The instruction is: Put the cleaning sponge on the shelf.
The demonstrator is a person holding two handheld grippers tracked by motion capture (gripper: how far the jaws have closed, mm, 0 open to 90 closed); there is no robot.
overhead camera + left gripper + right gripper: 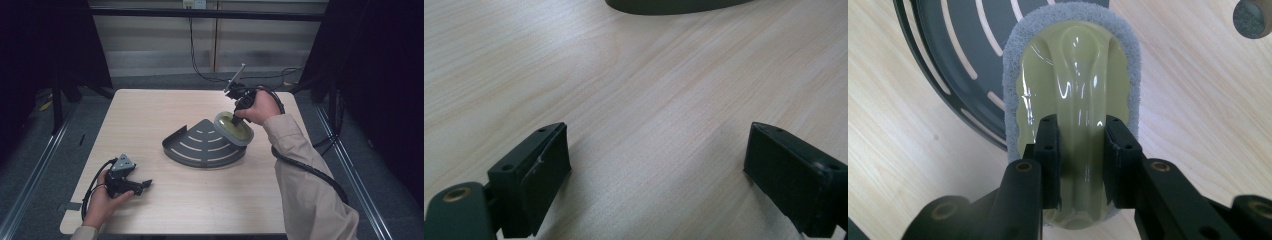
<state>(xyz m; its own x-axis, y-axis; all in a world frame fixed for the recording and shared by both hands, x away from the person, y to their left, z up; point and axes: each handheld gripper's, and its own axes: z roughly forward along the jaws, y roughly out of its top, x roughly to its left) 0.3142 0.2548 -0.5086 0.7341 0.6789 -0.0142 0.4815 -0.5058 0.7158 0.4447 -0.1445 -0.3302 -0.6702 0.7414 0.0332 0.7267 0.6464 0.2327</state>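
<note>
Right tool (1081, 150) clamped on the raised ridge of a green scrub pad (1070, 100) with a grey fuzzy edge, pad tilted over the right rim of the dark slotted corner tray (200, 145) mid-desk (150, 110). Left tool (656, 170), jaws wide apart, holding nothing, rests on the desk well apart from the tray, toward the person.

The corner shelf (202, 145) lies flat near the middle of the counter (150, 110). The scrubber (233, 128) sits over the shelf's right end, held in the right hand-held gripper (234, 120). The left hand-held gripper (145, 186) rests on the counter near the front left corner, well apart from the shelf.
</note>
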